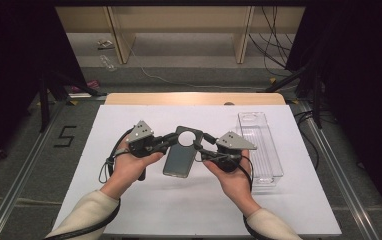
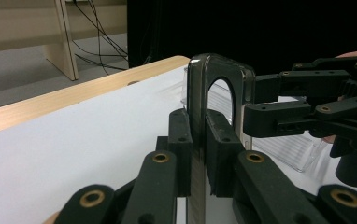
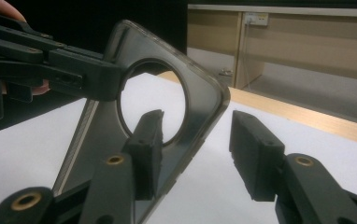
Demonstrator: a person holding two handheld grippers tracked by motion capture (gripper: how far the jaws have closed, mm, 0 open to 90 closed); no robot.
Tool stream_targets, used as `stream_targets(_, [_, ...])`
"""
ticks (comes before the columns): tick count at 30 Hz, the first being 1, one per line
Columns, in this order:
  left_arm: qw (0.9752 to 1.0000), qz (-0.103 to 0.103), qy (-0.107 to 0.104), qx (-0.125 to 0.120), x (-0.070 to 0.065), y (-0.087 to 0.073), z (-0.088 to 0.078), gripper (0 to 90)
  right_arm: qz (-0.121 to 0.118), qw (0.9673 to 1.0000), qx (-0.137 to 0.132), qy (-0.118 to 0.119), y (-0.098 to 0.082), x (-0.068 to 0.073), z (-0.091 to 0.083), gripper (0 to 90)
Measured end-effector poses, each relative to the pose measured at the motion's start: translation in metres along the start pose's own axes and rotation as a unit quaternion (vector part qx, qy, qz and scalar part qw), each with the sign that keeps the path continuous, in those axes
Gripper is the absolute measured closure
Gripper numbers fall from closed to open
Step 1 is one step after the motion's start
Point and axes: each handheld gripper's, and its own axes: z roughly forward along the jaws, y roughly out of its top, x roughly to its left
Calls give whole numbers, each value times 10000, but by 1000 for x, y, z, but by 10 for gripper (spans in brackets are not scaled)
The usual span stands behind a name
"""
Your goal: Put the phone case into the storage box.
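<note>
I hold phone case [image 1: 181,151] pinched in left claw [image 1: 171,140] | right claw [image 1: 200,146] spread around its edge | grip pending, clear tray [image 1: 271,165] waiting.

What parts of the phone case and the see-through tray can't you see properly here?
- Phone case: in the left gripper view it stands edge-on between the left gripper's jaws, so its faces are hidden.
- Its lower end: cut off by the bottom edge in the right gripper view, behind the right gripper.
- Clear tray: whether it holds anything is too faint to tell in the high view; the case and jaws cover much of it in the left gripper view.
</note>
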Motion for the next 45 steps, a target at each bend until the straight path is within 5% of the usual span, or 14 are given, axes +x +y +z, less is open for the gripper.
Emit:
stream_targets(36, [9999, 92, -68, 2, -6, -1, 2, 811, 306, 9993, -127, -162, 3, -5, -5, 803])
stream_targets(45, [9997, 190, -55, 138, -10, -5, 6, 804, 202, 9993, -92, -289, 9, -6, -10, 841])
